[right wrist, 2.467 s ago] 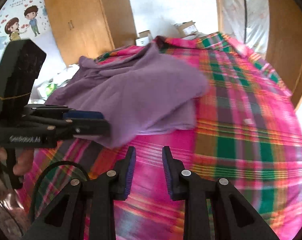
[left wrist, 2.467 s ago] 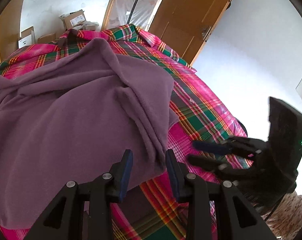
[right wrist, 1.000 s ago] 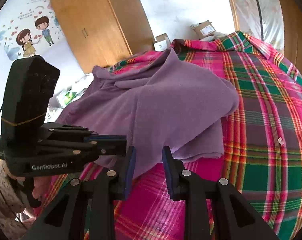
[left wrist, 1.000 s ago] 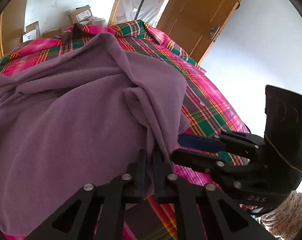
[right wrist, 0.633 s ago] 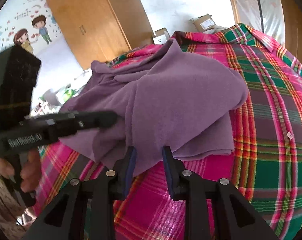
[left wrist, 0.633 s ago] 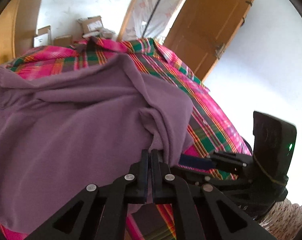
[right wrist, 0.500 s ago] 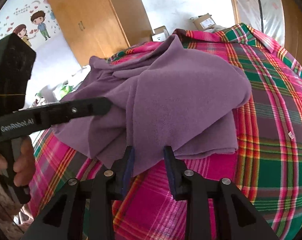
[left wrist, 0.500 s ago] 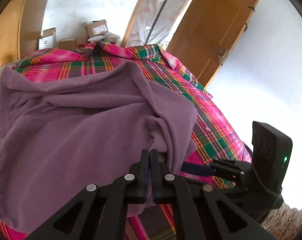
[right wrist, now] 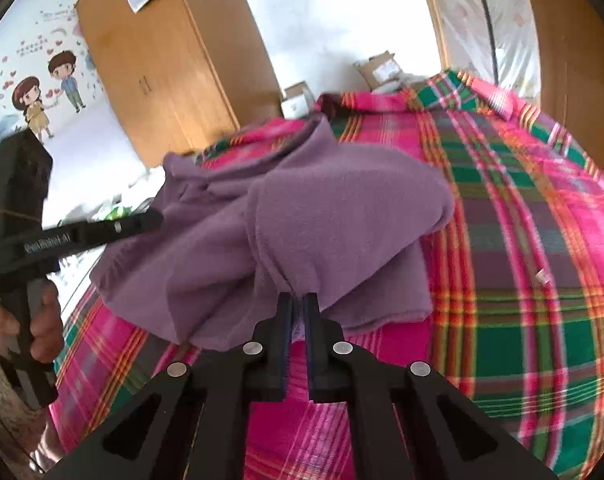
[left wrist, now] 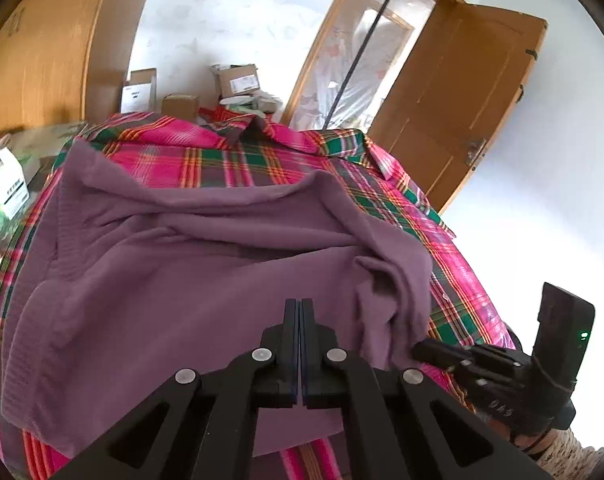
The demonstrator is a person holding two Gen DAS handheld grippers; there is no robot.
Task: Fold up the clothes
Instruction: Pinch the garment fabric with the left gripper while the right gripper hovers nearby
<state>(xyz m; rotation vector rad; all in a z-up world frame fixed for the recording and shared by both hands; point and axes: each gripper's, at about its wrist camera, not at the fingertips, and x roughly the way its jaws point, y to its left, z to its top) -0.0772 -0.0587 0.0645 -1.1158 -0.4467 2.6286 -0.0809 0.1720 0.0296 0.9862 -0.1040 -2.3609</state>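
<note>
A purple garment (left wrist: 190, 276) lies rumpled on a bed with a pink and green plaid cover (left wrist: 230, 160). My left gripper (left wrist: 300, 310) is shut on a near fold of the garment and holds it lifted. In the right wrist view the purple garment (right wrist: 341, 216) hangs in a bunch from my right gripper (right wrist: 298, 304), whose fingers are pinched on its near edge. The left gripper (right wrist: 150, 222) shows at the left of that view, gripping the cloth's other side, with a hand (right wrist: 42, 320) on its handle. The right gripper (left wrist: 433, 350) sits at the garment's right corner.
A wooden wardrobe (right wrist: 170, 64) stands behind the bed on the left. Cardboard boxes (left wrist: 234, 80) are stacked past the far end. An open wooden door (left wrist: 461, 92) is at the far right. The plaid cover (right wrist: 541, 280) is bare right of the garment.
The right gripper went from open to shut on the garment's near edge. Both grippers have risen, lifting the near side of the cloth off the cover.
</note>
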